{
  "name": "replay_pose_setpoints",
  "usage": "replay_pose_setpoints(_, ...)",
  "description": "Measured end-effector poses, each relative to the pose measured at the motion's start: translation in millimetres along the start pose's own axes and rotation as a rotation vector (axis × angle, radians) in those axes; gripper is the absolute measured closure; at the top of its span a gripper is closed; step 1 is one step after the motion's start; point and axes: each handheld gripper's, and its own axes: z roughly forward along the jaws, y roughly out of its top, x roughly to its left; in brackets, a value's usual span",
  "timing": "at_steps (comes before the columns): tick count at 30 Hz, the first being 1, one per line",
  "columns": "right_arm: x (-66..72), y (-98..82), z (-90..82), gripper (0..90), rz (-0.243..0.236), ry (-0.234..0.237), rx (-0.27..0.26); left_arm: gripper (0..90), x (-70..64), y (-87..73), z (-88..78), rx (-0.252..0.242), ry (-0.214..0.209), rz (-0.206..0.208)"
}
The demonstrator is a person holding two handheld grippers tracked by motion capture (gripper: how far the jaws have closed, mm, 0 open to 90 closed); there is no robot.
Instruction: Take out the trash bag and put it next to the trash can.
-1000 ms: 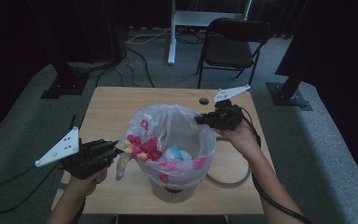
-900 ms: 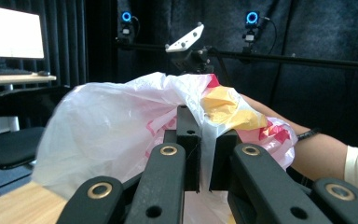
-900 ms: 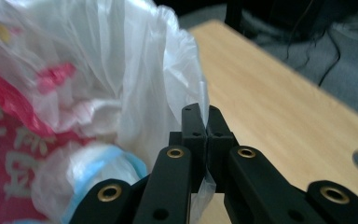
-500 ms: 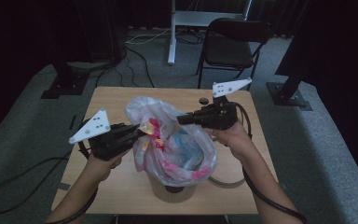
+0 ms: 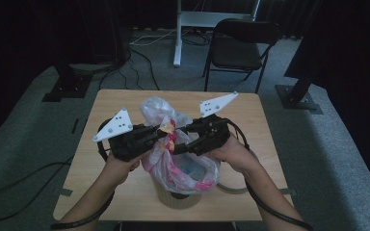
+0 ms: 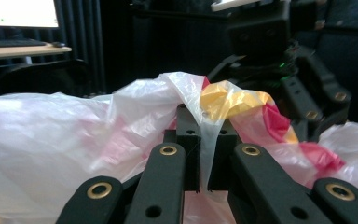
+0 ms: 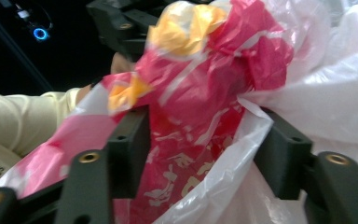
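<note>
Item, movement: both my grippers have come in from the bin's 9 and 3 o'clock sides to meet above its middle, gathering the bag's mouth from wide open into a bunched neck

Item, left gripper: jaws pressed together on a thin strip of the plastic bag; in the left gripper view the film runs down between the pads, taut over the jaw tips

Item, right gripper: jaws have just been opening; they now stand spread, with the red and yellow printed wad of the bag between them, pads not pressing on it as far as I can tell

Item, bag: white translucent liner with pink, red and yellow print, seated in a small round bin at the table's 6 o'clock half; its neck rises toward 12 o'clock of the bin, between my two grippers

Item, step in hand, my judgement: drawing the mouth shut to tie or lift the liner

Item, handling notes:
- keep my left pinch firm; the film is thin and will slip or tear if jerked
- re-seat my right jaws lower on the gathered neck, around the whole wad, before closing
- pull the two holds apart gently, level, so the bin does not tip
</note>
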Motion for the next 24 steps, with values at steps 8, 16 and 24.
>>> replay_pose_setpoints(8,-0.3,5.9,7.2,81.8,-0.049,-0.029,0.046,78.6,-1.9,0.1,4.3,0.013,-0.024,-0.014)
replay_pose_setpoints(16,-15.9,14.1,-21.6,89.4,-0.021,-0.138,-0.014,28.3,2.0,1.0,-7.0,0.122,0.010,-0.047)
replay_pose_setpoints(24,-23.9,51.6,-68.1,89.4,0.003,-0.129,-0.188,19.3,4.7,-7.8,-8.3,0.266,0.014,-0.053)
